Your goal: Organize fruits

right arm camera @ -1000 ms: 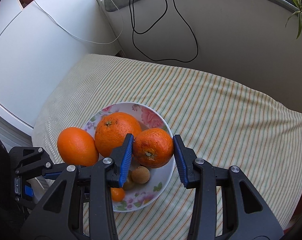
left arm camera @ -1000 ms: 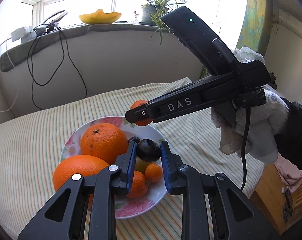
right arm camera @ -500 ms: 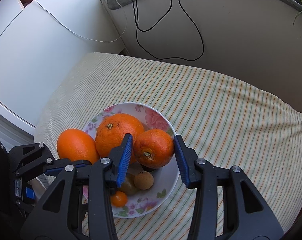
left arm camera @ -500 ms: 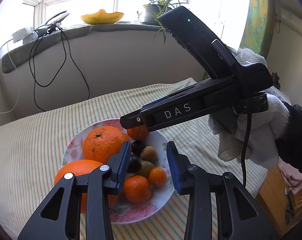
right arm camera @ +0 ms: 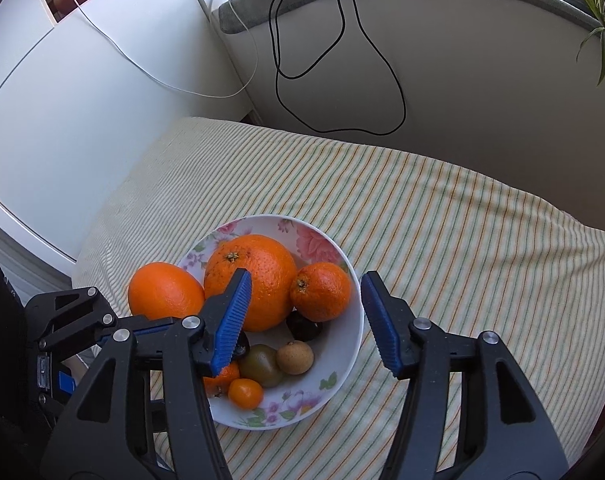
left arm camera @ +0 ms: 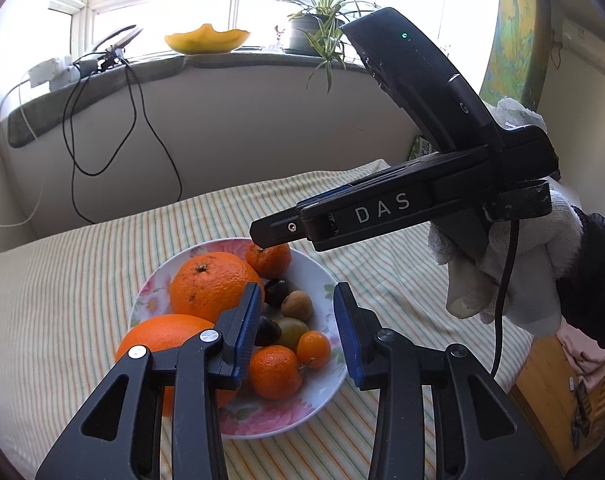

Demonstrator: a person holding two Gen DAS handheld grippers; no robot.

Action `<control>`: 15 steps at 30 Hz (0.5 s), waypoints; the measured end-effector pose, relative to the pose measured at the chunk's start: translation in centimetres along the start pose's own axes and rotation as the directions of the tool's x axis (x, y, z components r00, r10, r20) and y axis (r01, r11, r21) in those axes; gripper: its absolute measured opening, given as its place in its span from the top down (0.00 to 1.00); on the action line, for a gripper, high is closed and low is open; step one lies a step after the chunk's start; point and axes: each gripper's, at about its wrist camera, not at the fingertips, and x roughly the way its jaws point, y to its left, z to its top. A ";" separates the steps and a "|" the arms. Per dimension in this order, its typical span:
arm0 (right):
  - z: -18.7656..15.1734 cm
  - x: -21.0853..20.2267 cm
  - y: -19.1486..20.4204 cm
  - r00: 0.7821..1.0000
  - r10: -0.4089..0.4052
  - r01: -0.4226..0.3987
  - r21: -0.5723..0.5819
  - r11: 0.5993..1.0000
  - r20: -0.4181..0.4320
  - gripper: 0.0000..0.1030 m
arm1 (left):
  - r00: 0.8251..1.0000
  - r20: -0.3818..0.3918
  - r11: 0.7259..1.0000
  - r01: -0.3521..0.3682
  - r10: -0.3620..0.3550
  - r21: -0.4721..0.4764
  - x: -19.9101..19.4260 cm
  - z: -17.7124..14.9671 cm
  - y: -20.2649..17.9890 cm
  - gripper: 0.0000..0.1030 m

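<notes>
A floral white bowl on the striped cloth holds two large oranges, mandarins, dark chestnuts, a green fruit and a small kumquat. A tangerine lies at the bowl's far side. My left gripper is open and empty above the bowl's near side. My right gripper is open and empty above the bowl; in the left wrist view its fingers hover just over the tangerine.
The striped cloth covers the table. A wall with hanging black cables stands behind. A windowsill holds a yellow dish and a potted plant. A white cabinet is to the left.
My left gripper opened and let a dark chestnut drop into the bowl, then drew back. My right gripper opened and released the tangerine into the bowl's far side.
</notes>
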 end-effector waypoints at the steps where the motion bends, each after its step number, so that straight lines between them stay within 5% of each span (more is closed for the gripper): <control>1: -0.1 -0.2 0.0 1.000 0.001 -0.001 0.001 1.000 0.004 0.42 | 1.000 0.002 1.000 0.000 0.000 0.000 -0.1 0.0 -0.1 0.65; 6: -0.4 -1.3 0.0 1.000 -0.005 0.005 0.001 1.000 0.026 0.39 | 1.000 0.010 1.000 -0.001 0.001 0.001 -0.6 -0.1 -0.3 0.65; 15: -1.4 -3.1 0.5 0.997 -0.026 0.026 0.000 1.000 0.076 0.36 | 1.000 0.018 1.000 -0.011 0.011 -0.008 -1.4 -0.5 -0.4 0.51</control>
